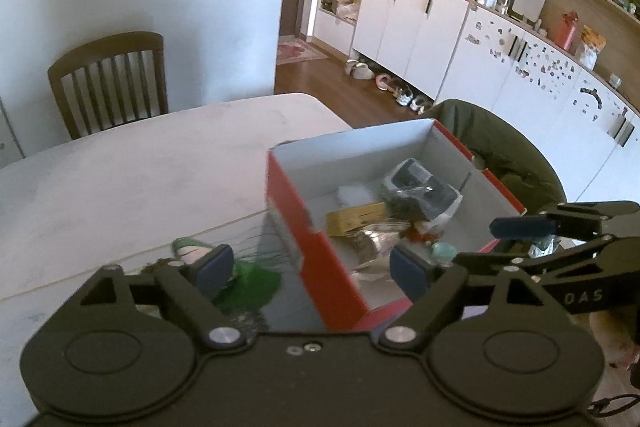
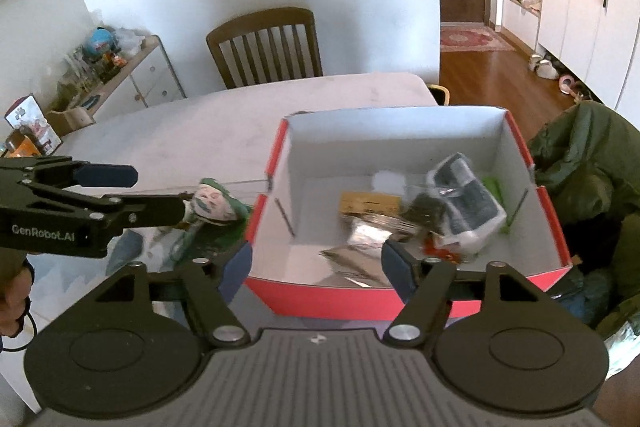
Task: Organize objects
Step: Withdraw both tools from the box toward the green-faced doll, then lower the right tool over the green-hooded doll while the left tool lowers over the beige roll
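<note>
The left gripper [image 1: 310,267] hangs with its fingers spread wide and empty, straddling the near left wall of a red box [image 1: 316,247]. The right gripper [image 2: 314,263] is likewise spread and empty over the box's near edge. A green figurine [image 2: 212,205] lies on the desk [image 1: 140,167] just left of the box. Inside lie a gold packet [image 2: 368,205], foil wrappers and a grey bundle [image 2: 466,203]. A wooden chair [image 2: 266,45] stands beyond the desk.

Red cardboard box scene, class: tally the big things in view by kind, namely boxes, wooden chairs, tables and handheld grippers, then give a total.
Red cardboard box with white inside: 1
Dark wooden slat-back chair: 1
Pale grey table: 1
Black two-finger grippers: 2, left gripper and right gripper
Total: 5
</note>
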### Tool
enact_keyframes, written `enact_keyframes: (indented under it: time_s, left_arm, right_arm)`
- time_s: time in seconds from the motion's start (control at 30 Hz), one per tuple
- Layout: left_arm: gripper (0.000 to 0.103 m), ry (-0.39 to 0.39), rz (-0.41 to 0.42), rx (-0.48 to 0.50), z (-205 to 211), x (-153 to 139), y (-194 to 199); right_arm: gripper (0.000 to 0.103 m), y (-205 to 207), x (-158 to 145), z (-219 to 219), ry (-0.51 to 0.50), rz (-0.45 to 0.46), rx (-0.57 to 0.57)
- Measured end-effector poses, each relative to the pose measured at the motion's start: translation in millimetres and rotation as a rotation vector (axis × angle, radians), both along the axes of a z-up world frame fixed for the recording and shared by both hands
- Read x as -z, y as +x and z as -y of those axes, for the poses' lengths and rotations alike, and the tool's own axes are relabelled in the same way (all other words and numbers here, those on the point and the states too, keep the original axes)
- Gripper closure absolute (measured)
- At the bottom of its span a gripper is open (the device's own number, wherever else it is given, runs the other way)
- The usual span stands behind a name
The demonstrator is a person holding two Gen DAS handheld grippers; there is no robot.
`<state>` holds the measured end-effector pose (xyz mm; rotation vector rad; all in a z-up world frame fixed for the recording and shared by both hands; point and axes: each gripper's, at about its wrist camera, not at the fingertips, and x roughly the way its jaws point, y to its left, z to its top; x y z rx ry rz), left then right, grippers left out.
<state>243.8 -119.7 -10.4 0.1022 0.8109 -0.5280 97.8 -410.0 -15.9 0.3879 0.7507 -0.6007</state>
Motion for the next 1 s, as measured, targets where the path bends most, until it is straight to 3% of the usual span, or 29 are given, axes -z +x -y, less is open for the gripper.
enact_keyframes:
  time_s: [0.23, 0.53, 1.0]
  left_arm:
    - [0.001, 0.004, 0.028, -0.038, -42.0, 0.2, -3.8]
    - [0.001, 0.004, 0.036, -0.082, -93.8, 10.3, -0.9]
    - [0.001, 0.028, 0.017, -0.151, -156.3, 59.4, 24.9]
  right_arm:
    - [0.024, 23.6, -1.9, -26.6, 0.002, 0.023, -0.013]
    - [0.022, 61.2, 3.0, -56.5, -0.002, 0.044, -0.045]
    - [0.022, 127.1, 22.1, -63.8, 0.028, -0.006, -0.062]
